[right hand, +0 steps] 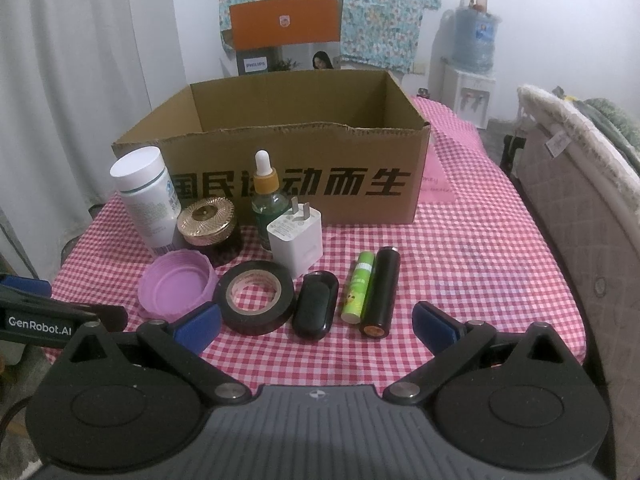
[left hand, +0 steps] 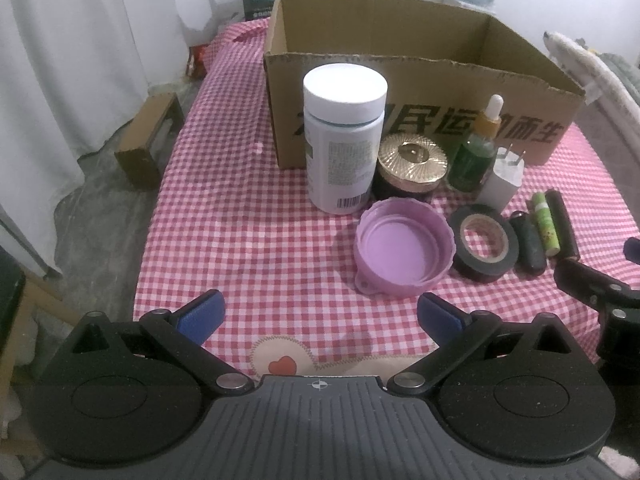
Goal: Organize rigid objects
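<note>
Both grippers hover over a table with a pink checked cloth (right hand: 460,264), each with its blue-padded jaws spread wide and nothing between them. The left gripper (left hand: 319,318) sits low at the near edge; the right gripper (right hand: 316,326) hangs beside it, its tip showing at the right rim of the left wrist view.

Ahead of both stands one open cardboard box (right hand: 288,184) with black printed characters on its front wall. Between the grippers and the box lie nine loose items, one of each kind. Ahead and slightly right of the left gripper: one white bottle (left hand: 344,136), upright, with one gold-lidded jar (left hand: 412,168) just beside it, and one purple cap (left hand: 404,252) lying open side up, nearest the jaws. Straight ahead of the right gripper: one roll of black tape (right hand: 256,298) lying flat, one small black oval case (right hand: 314,306), one green tube (right hand: 358,286) and one black cylinder (right hand: 380,292), the last two lying side by side and touching. Behind these stand one white plug adapter (right hand: 296,240), prongs up, and one green dropper bottle (right hand: 269,200), close to the box front.
</note>
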A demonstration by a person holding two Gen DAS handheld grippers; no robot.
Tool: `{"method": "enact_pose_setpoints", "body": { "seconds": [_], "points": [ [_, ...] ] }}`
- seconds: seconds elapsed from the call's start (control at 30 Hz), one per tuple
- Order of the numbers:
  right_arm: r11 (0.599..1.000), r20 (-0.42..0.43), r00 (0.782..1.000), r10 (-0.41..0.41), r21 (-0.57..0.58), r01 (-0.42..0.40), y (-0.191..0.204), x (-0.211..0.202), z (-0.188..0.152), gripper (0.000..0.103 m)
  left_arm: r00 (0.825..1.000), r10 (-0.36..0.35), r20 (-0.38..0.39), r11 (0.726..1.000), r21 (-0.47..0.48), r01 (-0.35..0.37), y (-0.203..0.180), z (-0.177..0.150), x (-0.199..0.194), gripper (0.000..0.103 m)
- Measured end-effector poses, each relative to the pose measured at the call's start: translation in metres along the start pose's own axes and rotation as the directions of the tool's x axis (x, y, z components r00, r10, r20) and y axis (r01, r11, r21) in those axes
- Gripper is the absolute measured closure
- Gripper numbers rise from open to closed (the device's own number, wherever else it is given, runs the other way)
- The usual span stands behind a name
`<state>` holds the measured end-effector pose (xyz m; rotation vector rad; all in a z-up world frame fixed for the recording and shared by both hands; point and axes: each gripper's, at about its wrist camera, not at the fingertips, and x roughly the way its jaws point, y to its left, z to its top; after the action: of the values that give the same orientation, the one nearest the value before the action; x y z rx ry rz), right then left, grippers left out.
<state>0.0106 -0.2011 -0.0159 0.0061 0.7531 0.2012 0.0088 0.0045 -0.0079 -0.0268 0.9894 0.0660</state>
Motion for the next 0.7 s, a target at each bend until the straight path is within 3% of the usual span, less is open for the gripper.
{"method": "enact_pose_setpoints", "body": {
  "seconds": [0.43,0.7],
  "points": [
    [0.999,-0.012,1.0,-0.001,0.033,0.001,-0.009,0.01,0.001,0.0,1.0,-0.014,-0.017,0.999,0.035,0.015,-0.011,0.01,0.016,0.0],
    [0.996,0.015,1.0,0.004,0.093,-0.005,-0.028,0.01,0.0,0.0,0.992,-0.095,0.081,0.985,0.152,0.082,-0.038,0.018,0.009,0.0]
  ]
}}
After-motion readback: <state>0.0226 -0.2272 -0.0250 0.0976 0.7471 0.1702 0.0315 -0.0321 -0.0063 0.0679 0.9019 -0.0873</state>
